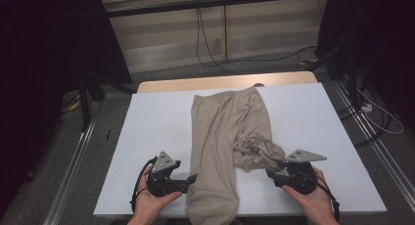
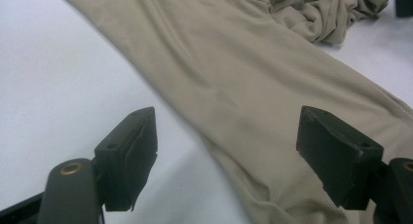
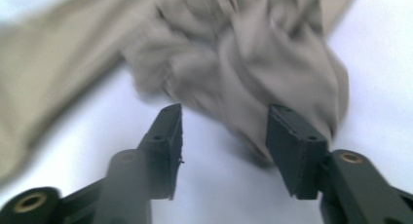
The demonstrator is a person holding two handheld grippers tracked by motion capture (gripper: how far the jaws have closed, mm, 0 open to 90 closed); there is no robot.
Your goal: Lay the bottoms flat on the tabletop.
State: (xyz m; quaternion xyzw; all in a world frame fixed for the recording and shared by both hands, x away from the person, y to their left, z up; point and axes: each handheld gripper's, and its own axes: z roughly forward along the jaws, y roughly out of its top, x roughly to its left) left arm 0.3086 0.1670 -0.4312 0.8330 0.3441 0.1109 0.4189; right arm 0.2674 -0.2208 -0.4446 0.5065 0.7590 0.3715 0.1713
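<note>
Beige trousers [image 1: 220, 127] lie on the white table [image 1: 156, 117], waistband at the far side. One leg lies flat and runs down to the front edge. The other leg is bunched in a crumpled heap [image 1: 257, 151] on the right. Beside the flat leg's left edge, near the front, my left gripper [image 1: 192, 181] is open; in the left gripper view its jaws [image 2: 228, 131] straddle that edge of the cloth [image 2: 234, 73] without pressing on it. My right gripper [image 1: 270, 172] is open just right of the heap, and its jaws [image 3: 226, 118] stand in front of the blurred crumpled cloth [image 3: 253, 58].
White table surface lies bare to the left and right of the trousers. A strip of wooden tabletop [image 1: 220, 81] shows at the far edge. Black cables [image 1: 205, 44] trail on the floor behind, and dark stand legs [image 1: 85, 102] stand at the left and right.
</note>
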